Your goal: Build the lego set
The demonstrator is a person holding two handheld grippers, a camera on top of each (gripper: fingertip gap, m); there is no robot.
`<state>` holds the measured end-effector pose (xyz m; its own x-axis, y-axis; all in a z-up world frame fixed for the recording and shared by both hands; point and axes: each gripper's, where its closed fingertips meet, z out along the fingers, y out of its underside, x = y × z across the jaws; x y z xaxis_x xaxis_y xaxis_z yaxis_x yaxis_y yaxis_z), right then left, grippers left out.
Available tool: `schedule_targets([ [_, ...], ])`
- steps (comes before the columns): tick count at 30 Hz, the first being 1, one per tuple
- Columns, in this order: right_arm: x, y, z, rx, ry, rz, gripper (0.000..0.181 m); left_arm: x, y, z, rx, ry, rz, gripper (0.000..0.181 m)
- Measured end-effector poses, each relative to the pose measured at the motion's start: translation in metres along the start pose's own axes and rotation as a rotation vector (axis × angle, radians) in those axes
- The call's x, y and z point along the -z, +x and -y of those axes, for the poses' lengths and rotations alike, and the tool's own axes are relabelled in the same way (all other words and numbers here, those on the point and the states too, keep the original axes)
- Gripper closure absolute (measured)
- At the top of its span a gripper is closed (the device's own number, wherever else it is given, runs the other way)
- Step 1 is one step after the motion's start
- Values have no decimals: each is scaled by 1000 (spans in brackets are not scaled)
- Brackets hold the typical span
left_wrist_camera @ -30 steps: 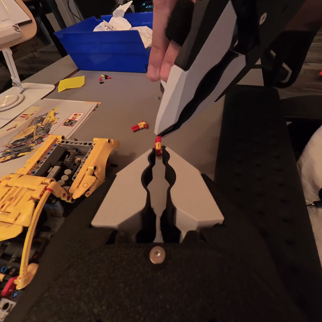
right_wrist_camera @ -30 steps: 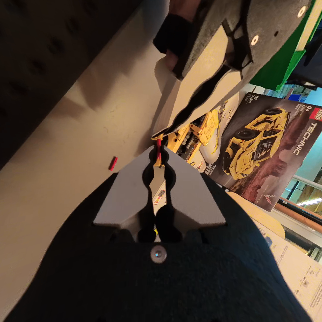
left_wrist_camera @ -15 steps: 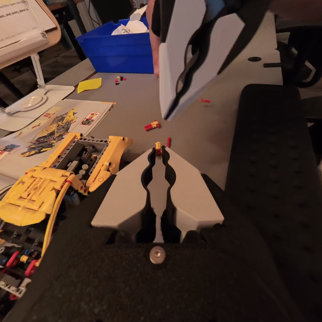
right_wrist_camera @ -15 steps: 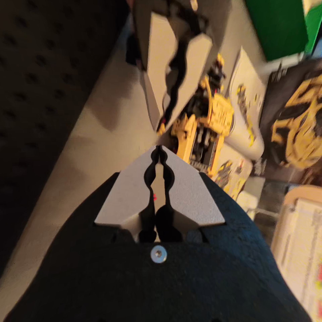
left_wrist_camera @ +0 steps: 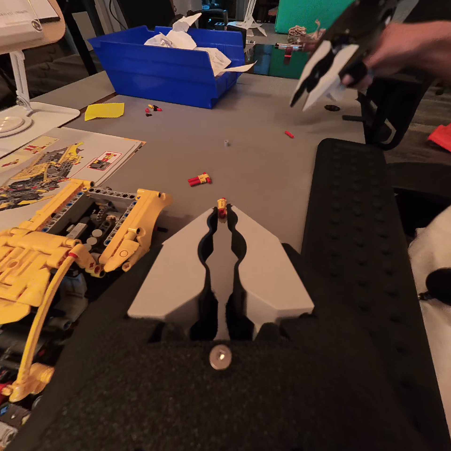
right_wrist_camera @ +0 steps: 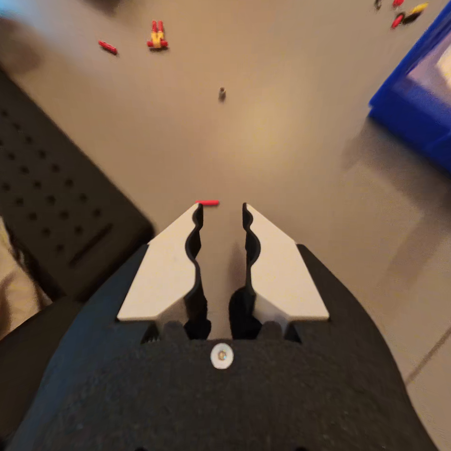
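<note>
My left gripper (left_wrist_camera: 222, 207) is shut on a small yellow-and-red connector piece (left_wrist_camera: 221, 204), held low over the grey table (left_wrist_camera: 244, 117). The partly built yellow car model (left_wrist_camera: 73, 244) lies just to its left. My right gripper (right_wrist_camera: 222, 207) is open and empty, pointing down at the table; a red pin (right_wrist_camera: 207, 202) lies just past its left fingertip. In the left wrist view the right gripper (left_wrist_camera: 296, 106) shows blurred at the far right, above the same red pin (left_wrist_camera: 289, 134).
A red-and-yellow sub-assembly (left_wrist_camera: 199, 180) (right_wrist_camera: 157, 36), a small grey bush (left_wrist_camera: 227, 143) (right_wrist_camera: 222, 93) and another red pin (right_wrist_camera: 107, 47) lie on the table. A blue bin (left_wrist_camera: 168, 66) (right_wrist_camera: 419, 97) stands at the back. An instruction booklet (left_wrist_camera: 73, 156) lies left. A black chair (left_wrist_camera: 353, 219) stands on the right. There is about 30 cm between the tips of the two grippers.
My right gripper has pulled away from the piece in my left gripper, swung to the far right of the table and opened. My left gripper has stayed shut on its piece.
</note>
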<state>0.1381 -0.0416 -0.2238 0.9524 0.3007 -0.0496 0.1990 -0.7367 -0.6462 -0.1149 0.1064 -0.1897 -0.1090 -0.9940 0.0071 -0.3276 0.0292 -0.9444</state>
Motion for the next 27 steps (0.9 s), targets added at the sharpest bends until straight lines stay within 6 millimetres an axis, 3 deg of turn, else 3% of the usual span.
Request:
schedule_targets([
  [4,-3,-15,-27,31,-21,20,156,-3,1,1,7,0,-10,174],
  [9,-20,-28,-33,-28,-80,37,150,-1,0,0,15,5,1,174],
  [19,-34,-21,-21,-16,10,-144,156,-3,3,0,23,0,-18,174],
  [24,-49,-27,-3,-75,71,-188,151,-3,3,0,31,1,-24,174],
  [27,-53,-22,2,-98,73,-246,161,-3,3,0,31,0,-23,174],
])
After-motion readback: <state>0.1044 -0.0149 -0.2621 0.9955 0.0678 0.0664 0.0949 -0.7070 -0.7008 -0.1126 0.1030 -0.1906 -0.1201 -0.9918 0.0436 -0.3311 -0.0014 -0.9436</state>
